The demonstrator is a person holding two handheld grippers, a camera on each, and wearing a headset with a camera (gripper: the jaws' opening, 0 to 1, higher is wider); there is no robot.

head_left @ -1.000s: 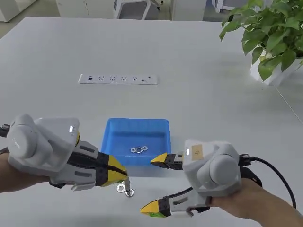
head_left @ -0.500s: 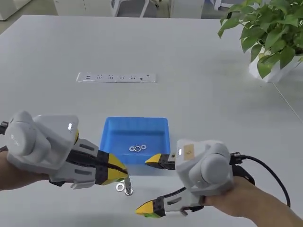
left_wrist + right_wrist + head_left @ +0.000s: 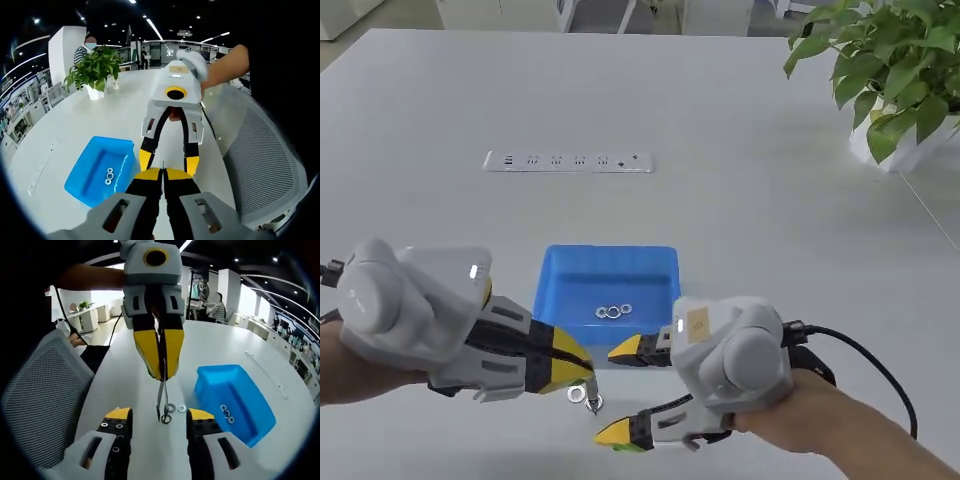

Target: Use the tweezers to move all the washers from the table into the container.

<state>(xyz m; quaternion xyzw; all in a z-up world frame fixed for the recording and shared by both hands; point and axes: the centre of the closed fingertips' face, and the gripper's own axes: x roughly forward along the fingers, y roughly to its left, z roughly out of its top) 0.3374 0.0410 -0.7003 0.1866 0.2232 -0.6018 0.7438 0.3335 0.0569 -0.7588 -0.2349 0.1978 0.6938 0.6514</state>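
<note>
We are keeping left gripper [image 3: 160, 352] clamped on thin metal tweezers [image 3: 161, 395], tips down among small silver washers [image 3: 171, 407] on white table [image 3: 740, 200] — lining up pinch. Right gripper [image 3: 618, 392] idling alongside, jaws apart, empty. Blue plastic container [image 3: 580, 285] waiting just beyond — three washers [image 3: 612, 313] lying inside.

Container [image 3: 610, 258] blue, bench [image 3: 740, 200] pale grey, washers [image 3: 578, 396] and tweezers [image 3: 159, 400] silver. Left gripper [image 3: 582, 368] and right gripper [image 3: 610, 393] have light grey bodies and yellow-tipped black fingers [image 3: 618, 432].
</note>
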